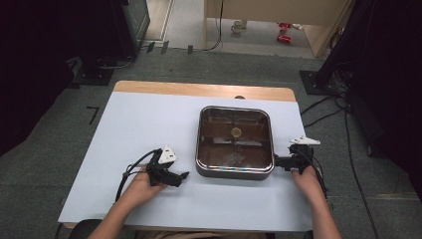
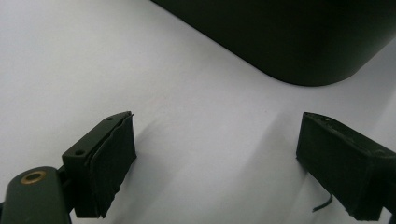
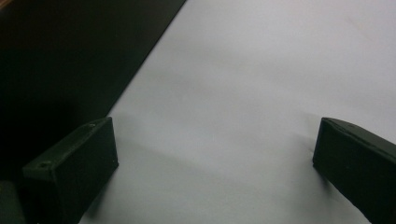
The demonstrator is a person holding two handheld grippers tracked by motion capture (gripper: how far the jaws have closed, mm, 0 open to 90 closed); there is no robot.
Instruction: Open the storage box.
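Square pan (image 1: 235, 142) is set right of centre on the white table (image 1: 124, 149) — metal, rigid, judged fairly heavy, with a glossy rim likely to slip. Left gripper (image 1: 183, 175) is held near its left side, right gripper (image 1: 276, 161) just beside its right edge; both sets of jaws are spread wide, nothing between them. Opposite side walls are best taken, low down.
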